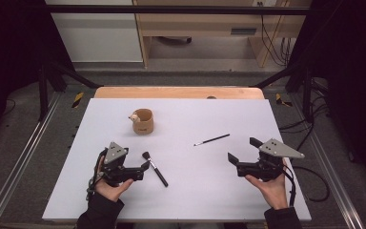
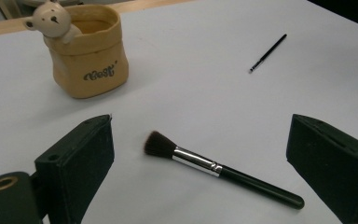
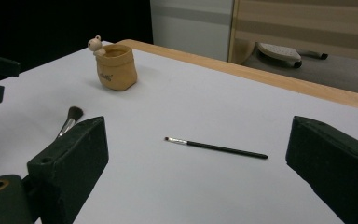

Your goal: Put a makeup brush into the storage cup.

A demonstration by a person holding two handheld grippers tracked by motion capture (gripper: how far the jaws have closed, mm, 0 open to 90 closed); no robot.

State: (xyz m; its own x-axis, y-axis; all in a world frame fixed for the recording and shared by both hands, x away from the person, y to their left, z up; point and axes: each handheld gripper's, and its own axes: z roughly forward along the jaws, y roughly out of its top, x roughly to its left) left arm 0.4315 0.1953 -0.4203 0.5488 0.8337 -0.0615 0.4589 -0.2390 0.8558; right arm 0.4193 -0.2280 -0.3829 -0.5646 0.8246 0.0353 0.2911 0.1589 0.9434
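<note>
The fluffy-headed makeup brush (image 2: 214,168), dark bristles, shiny metal collar, glossy black handle, lies flat on the white table (image 1: 195,200), right in front of the left gripper (image 1: 143,162), whose jaws gape wide, holding nothing. The thin liner brush (image 3: 216,148) lies before the right gripper (image 1: 242,149), equally wide and empty. Behind stands a tan, sack-shaped pot (image 2: 91,53) with a bear figure (image 2: 51,18).

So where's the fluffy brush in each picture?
High view: fluffy brush lies lower left of centre, beside the left claw.
Left gripper view: bottom centre, between the jaws.
Right gripper view: far left.
Shared landmark: the yellow bear pot.
</note>
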